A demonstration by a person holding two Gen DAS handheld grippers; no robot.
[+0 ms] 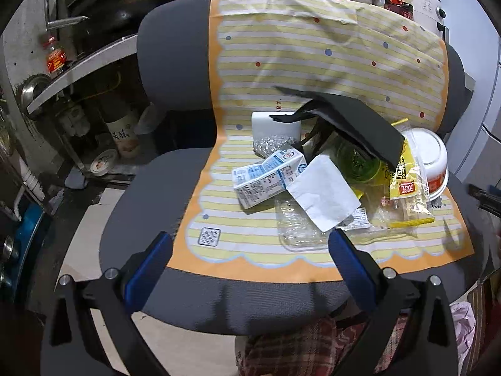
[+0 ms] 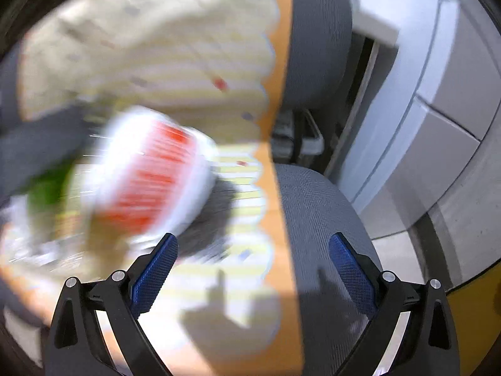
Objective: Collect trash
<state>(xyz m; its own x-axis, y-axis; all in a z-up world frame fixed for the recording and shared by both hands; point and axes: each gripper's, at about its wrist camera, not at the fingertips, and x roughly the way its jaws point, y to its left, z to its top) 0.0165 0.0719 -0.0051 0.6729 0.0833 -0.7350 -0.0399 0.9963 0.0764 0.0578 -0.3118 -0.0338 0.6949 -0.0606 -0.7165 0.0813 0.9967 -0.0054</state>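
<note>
Both jaws stand apart, nothing held: left gripper [image 1: 250, 244] before the milk carton [image 1: 267, 178], right gripper [image 2: 253, 247] near the paper bowl [image 2: 153, 175] at the mat's [image 1: 313, 62] right edge.

Left gripper [image 1: 250, 244]: jaws spread wide, nothing between the blue pads, tilted downward toward 12 o'clock.
Right gripper [image 2: 252, 247]: jaws equally wide, empty, angled downward; the wrist view is smeared by blur.
</note>
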